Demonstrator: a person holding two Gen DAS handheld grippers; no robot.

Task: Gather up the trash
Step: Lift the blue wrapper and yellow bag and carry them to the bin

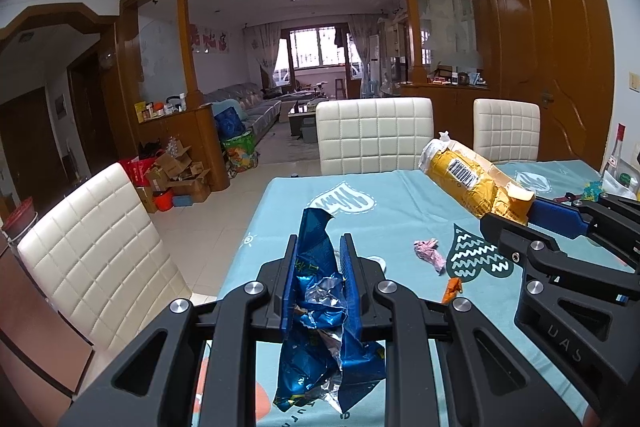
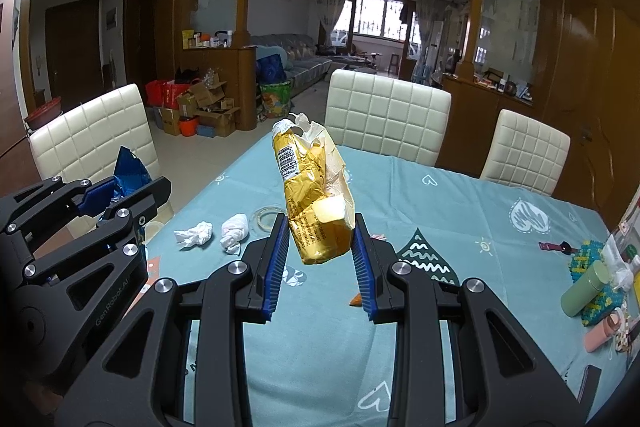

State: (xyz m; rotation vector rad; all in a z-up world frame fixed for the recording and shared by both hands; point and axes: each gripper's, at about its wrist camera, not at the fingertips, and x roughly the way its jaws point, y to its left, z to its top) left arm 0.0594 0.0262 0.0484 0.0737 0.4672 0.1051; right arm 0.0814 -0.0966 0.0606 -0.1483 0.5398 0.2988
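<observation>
Both grippers hold a wrapper up over the table; scraps still left, no bin in sight.

Left wrist view: left gripper (image 1: 318,269) clamped on a crumpled blue foil snack wrapper (image 1: 320,311), lifted above the teal patterned tablecloth (image 1: 400,227). A pink crumpled scrap (image 1: 430,254) and a small orange scrap (image 1: 452,289) lie loose on the cloth. Right wrist view: right gripper (image 2: 320,267) grasping a crushed yellow paper bag with a barcode (image 2: 314,195), held upright off the table. Two white tissue wads (image 2: 214,233) sit near a clear round dish (image 2: 267,217), contents can't tell. Judging by this, two pieces picked, several left; no trash container visible in either view.
</observation>
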